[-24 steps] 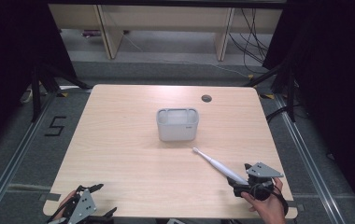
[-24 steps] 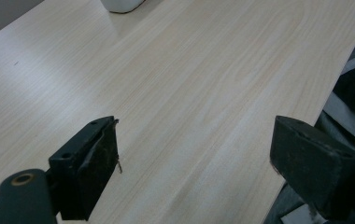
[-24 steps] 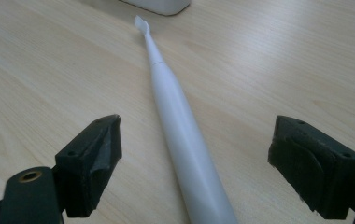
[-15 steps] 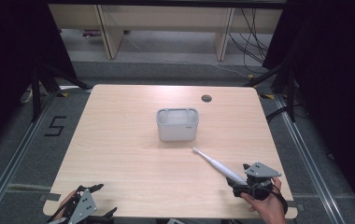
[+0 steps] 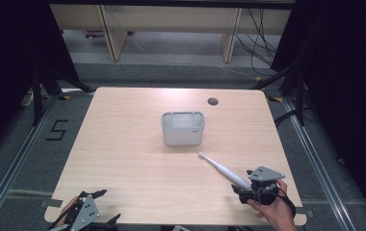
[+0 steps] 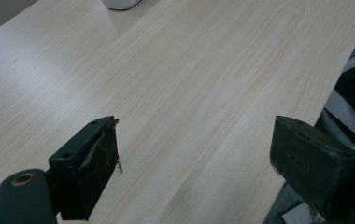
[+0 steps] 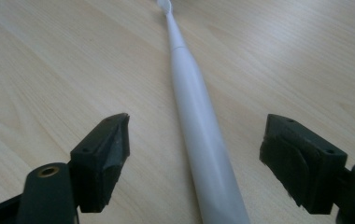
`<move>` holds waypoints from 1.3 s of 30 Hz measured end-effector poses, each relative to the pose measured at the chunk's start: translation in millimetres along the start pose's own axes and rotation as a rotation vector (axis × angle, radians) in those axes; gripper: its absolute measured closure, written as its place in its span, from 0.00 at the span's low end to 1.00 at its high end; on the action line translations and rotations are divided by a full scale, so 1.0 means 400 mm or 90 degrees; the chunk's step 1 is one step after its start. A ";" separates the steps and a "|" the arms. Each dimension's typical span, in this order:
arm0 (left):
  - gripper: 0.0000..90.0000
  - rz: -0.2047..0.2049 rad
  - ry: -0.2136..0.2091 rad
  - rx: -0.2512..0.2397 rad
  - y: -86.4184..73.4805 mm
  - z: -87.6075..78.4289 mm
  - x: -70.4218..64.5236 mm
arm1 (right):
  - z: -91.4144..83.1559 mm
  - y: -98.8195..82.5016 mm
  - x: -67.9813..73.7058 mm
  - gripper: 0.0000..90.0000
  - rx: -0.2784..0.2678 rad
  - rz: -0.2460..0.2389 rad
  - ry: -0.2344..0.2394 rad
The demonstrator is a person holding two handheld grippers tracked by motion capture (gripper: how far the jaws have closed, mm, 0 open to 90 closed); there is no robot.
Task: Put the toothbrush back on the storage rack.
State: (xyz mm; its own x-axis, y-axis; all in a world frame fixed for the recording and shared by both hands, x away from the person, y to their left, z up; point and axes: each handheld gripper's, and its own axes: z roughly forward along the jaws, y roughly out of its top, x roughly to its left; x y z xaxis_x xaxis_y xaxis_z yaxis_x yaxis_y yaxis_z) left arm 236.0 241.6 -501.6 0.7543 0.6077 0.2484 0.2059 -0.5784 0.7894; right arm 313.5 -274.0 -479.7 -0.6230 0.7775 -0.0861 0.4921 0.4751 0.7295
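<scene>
A white electric toothbrush (image 5: 222, 168) lies flat on the wooden table (image 5: 123, 159), its brush head pointing at a white rectangular container (image 5: 183, 129) in the middle. My right gripper (image 5: 245, 185) is at the handle end near the front right edge. In the right gripper view the toothbrush (image 7: 194, 107) runs between the jaws of the right gripper (image 7: 196, 154), which stand wide and clear of it on both sides. My left gripper (image 5: 106, 207) hovers open over the front left corner; its jaws (image 6: 194, 158) have nothing between them.
The white container (image 6: 119, 3) just shows at the top of the left gripper view. A round cable hole (image 5: 213, 101) sits near the table's far edge. Black frame posts and cables stand around the table, with shelving legs beyond it.
</scene>
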 end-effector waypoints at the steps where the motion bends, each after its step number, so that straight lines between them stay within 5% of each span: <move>1: 0.17 0.001 0.000 0.000 0.001 -0.001 0.001 | 0.002 0.005 0.002 0.29 0.012 0.001 0.002; 4: 0.17 -0.008 0.000 -0.007 0.001 -0.002 -0.003 | 0.005 0.015 -0.004 0.32 0.012 -0.033 0.008; 5: 0.17 -0.006 0.000 -0.007 0.001 -0.002 -0.003 | 0.005 0.019 0.001 0.33 0.028 -0.018 0.020; 16: 0.17 -0.012 -0.001 -0.010 0.000 0.000 -0.003 | 0.020 0.087 -0.009 0.44 0.092 -0.067 0.033; 18: 0.16 0.007 0.003 0.005 0.001 -0.002 0.003 | 0.028 0.100 -0.005 0.46 0.109 -0.056 0.039; 24: 0.17 0.004 0.002 0.001 0.001 -0.002 0.002 | 0.056 0.135 -0.010 0.49 0.159 -0.089 0.055; 25: 0.17 -0.013 -0.002 -0.012 0.000 0.000 -0.004 | 0.063 0.137 -0.011 0.50 0.165 -0.099 0.059; 39: 0.16 0.004 -0.001 -0.003 0.001 -0.001 0.002 | 0.130 0.196 -0.024 0.59 0.282 -0.106 0.077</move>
State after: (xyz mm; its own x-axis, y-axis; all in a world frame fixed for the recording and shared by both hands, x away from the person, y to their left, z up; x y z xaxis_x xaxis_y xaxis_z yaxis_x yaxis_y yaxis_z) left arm 236.5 242.0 -500.8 0.7565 0.6031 0.2530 0.1981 -0.5800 0.7901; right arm 389.5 -222.8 -456.9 -0.7688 0.6347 -0.0785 0.5745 0.7393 0.3513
